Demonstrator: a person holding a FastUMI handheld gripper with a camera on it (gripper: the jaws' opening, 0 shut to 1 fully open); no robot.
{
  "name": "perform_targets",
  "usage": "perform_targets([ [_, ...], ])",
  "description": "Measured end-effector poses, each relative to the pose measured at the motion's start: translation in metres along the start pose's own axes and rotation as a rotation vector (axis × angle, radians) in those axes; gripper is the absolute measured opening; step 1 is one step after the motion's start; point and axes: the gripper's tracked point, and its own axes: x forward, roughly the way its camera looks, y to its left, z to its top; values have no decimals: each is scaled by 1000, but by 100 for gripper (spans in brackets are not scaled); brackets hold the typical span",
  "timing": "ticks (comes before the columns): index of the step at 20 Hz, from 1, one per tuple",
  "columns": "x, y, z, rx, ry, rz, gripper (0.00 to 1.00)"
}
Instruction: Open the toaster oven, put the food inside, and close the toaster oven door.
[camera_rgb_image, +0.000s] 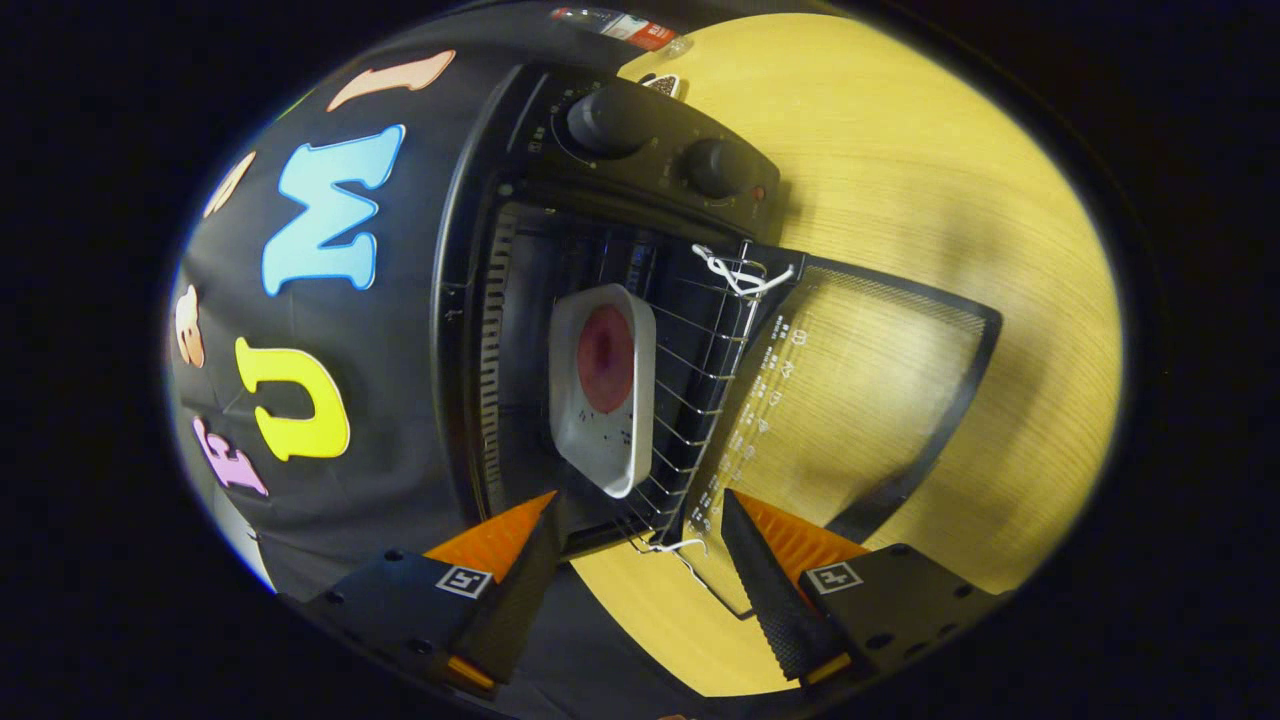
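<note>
Now the hand-held gripper (635, 560) is wide and holds nothing. The food (605, 358) sits inside the toaster oven (520, 200), beyond the fingers. The open door (880, 400) lies just ahead, waiting to be shut.

A recording booth set up as a small kitchen corner, not a real home. A black cloth wall (330, 480) closes it in behind, and a pale wooden table (900, 180) carries a single appliance: a black toaster oven (620, 150) with two knobs (610, 120), its glass door (860, 390) folded down onto the table. Inside, a wire rack (700, 370) holds a white tray (605, 385) of red food (606, 358). The gripper (640, 570), fingers apart and holding nothing, sits just before the oven mouth, adding to the staged look.
</note>
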Motion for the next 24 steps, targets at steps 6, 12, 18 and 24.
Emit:
perform_targets([
  [6,-44,-28,-44,-186,9,-68,98],
  [12,-72,-68,-86,-539,25,-194,98],
  [18,-90,-102,-112,-788,76,-343,98],
  [24,-92,-110,-88,-1068,41,-415,98],
])
